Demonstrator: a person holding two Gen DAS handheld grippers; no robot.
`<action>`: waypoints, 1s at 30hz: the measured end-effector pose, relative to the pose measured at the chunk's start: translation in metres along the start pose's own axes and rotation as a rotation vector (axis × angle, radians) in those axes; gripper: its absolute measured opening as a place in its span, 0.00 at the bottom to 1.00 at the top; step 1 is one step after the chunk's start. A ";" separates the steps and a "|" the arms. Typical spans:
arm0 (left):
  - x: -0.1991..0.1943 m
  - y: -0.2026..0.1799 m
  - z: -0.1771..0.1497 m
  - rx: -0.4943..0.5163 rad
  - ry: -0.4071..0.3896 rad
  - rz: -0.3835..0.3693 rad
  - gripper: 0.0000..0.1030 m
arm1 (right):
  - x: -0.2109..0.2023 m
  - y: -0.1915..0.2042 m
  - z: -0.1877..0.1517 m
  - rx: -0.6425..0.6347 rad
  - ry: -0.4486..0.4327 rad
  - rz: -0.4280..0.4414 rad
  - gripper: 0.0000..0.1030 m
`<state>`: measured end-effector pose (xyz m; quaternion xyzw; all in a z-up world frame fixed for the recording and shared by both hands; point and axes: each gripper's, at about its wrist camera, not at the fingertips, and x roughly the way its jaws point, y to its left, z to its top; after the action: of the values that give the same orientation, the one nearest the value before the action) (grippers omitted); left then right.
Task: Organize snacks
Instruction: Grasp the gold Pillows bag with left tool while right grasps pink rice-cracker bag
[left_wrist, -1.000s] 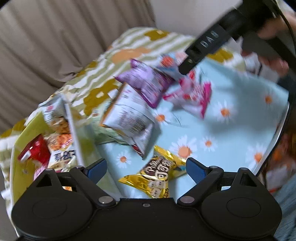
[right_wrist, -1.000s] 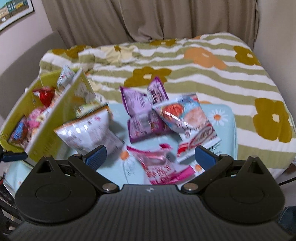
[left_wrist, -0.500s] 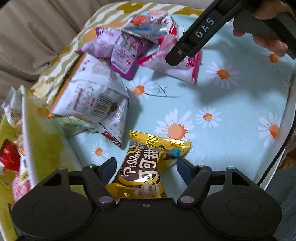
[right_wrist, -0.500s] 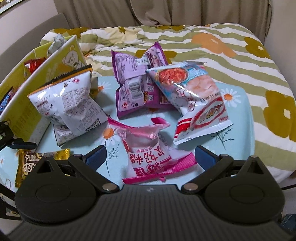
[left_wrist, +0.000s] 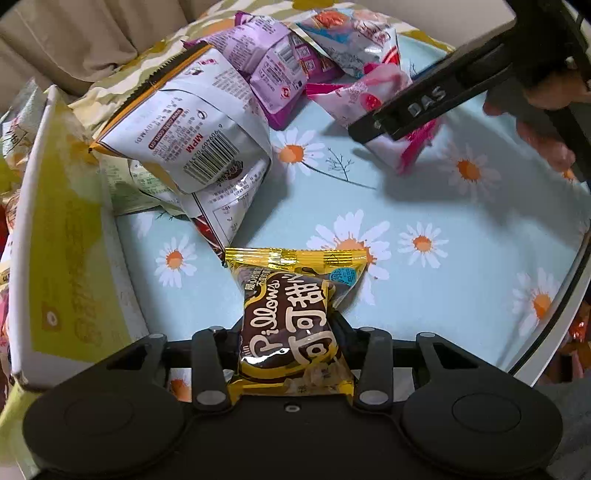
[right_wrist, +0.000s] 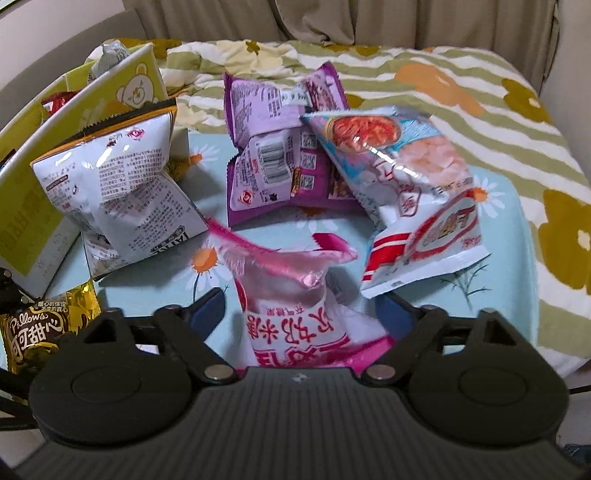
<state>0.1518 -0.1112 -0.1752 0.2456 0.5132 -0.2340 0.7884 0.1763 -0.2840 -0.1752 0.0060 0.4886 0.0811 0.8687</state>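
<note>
gold-and-brown foil snack packet: its near end is hidden under the left claw's black housing.
pink foil snack packet: its top edge is blurred and its lower end is covered by the right claw's body.
yellow-green cardboard box: cut off by the left edge, so its contents cannot be made out.
person's hand: cropped at the right edge, partly behind black bars.

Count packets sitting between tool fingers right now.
2. The gold packet is clamped in the left tool. The pink packet lies between the right tool's closing jaws, not yet pinched. Neither tool seems to hide another.
</note>
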 end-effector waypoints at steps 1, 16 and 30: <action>-0.002 0.000 0.000 -0.011 -0.007 -0.003 0.45 | 0.002 0.000 0.000 0.001 0.006 0.002 0.91; -0.043 0.005 -0.002 -0.153 -0.119 0.003 0.45 | -0.015 0.018 -0.004 -0.022 -0.028 0.001 0.48; -0.139 0.039 -0.009 -0.246 -0.348 0.045 0.45 | -0.104 0.064 0.026 -0.026 -0.176 0.027 0.47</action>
<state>0.1199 -0.0593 -0.0440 0.1146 0.3887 -0.1909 0.8941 0.1365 -0.2341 -0.0680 0.0084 0.4092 0.0984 0.9071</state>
